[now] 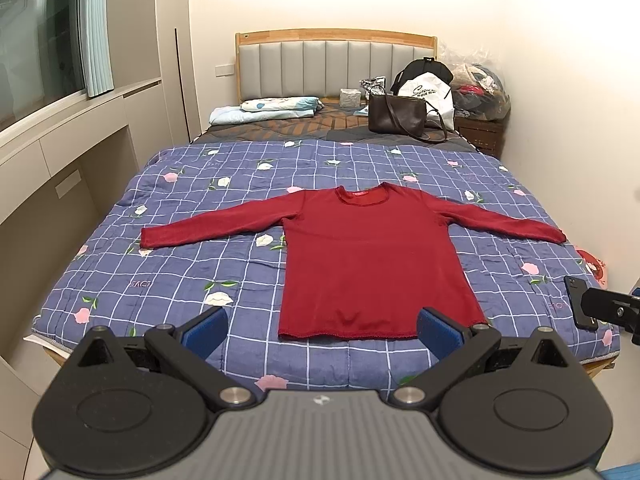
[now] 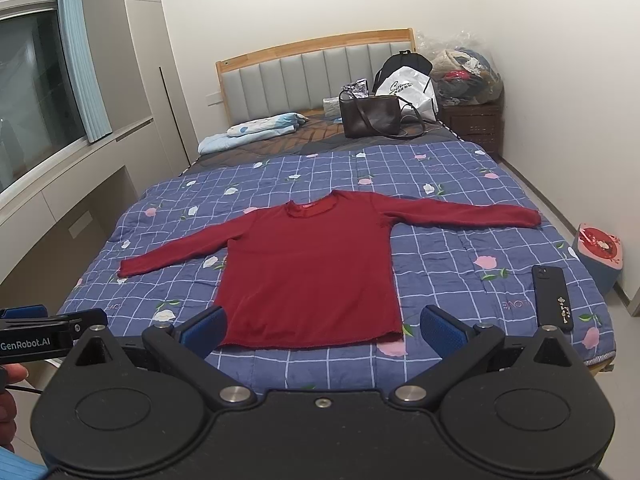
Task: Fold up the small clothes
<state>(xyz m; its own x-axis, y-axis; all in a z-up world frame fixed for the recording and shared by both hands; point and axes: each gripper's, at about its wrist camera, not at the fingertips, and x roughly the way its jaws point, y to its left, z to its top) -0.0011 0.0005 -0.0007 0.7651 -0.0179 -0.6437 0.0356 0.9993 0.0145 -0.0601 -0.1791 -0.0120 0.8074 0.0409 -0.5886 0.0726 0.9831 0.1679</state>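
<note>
Shirt [image 1: 372, 264] lies flat on the quilt [image 1: 192, 264] mid-bed, collar toward the headboard [image 1: 336, 68], sleeves spread left and right. Phone [image 2: 552, 298] on the quilt right of the shirt, near the bed's edge. Handbag [image 1: 396, 114] behind the shirt by the headboard; folded bedding [image 1: 264, 110] left of it. Both tools hover before the hem, apart from it.

Even, warm indoor light, soft shadows; sharp focus, fisheye bending at edges, dark vignette corners
</note>
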